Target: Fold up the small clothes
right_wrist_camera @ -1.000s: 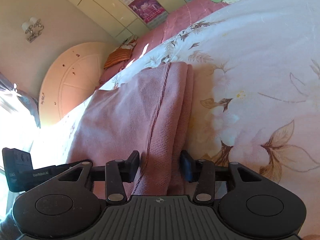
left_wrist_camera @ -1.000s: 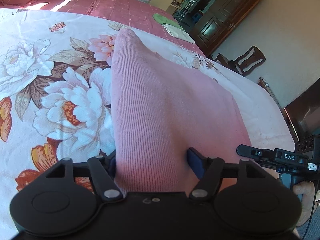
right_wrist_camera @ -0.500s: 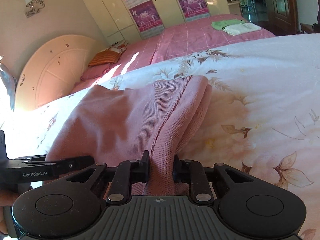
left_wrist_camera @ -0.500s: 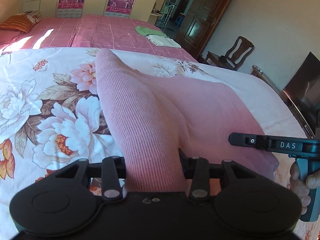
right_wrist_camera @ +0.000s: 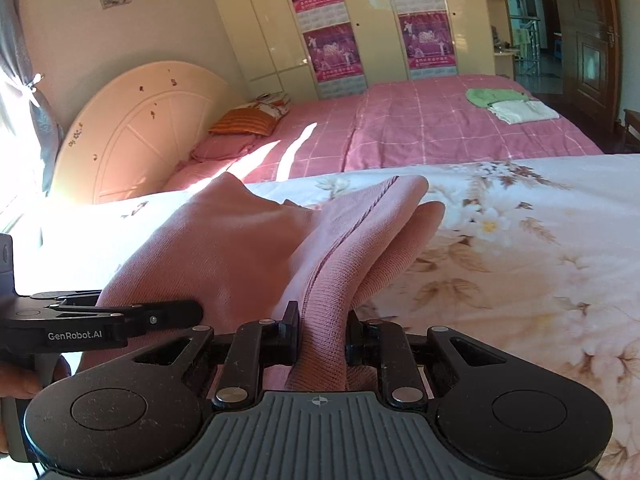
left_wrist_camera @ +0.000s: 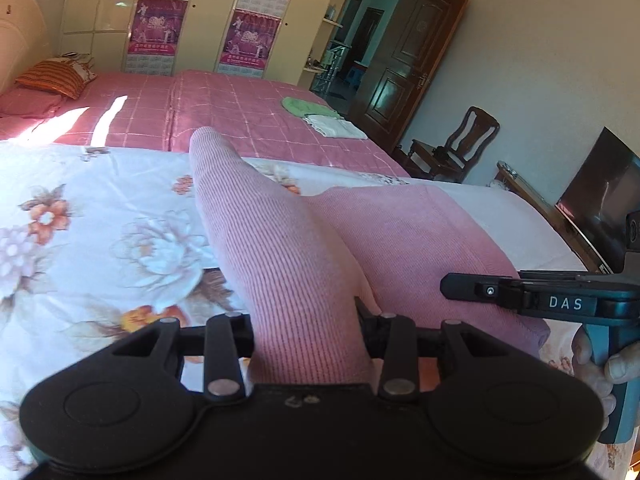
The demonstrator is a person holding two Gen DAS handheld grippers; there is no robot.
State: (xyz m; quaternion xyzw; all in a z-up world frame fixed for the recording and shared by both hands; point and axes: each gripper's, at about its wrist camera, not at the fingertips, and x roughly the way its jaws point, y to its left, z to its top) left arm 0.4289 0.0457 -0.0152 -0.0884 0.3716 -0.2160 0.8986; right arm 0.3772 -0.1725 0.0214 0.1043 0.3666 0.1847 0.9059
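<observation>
Pink knit garment [left_wrist_camera: 304,264]: near edge now raised off floral bedsheet [left_wrist_camera: 100,240], formerly flat; left gripper [left_wrist_camera: 306,322] and right gripper [right_wrist_camera: 322,334] have just clamped it; fold-over likely next

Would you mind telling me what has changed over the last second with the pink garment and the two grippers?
Both grippers closed on the pink knit garment: the left gripper and the right gripper each pinch a bunched edge. Both then lifted that near edge off the floral bedsheet. The far end remains on the sheet; the folded clothes on the far bed are unmoved.
</observation>
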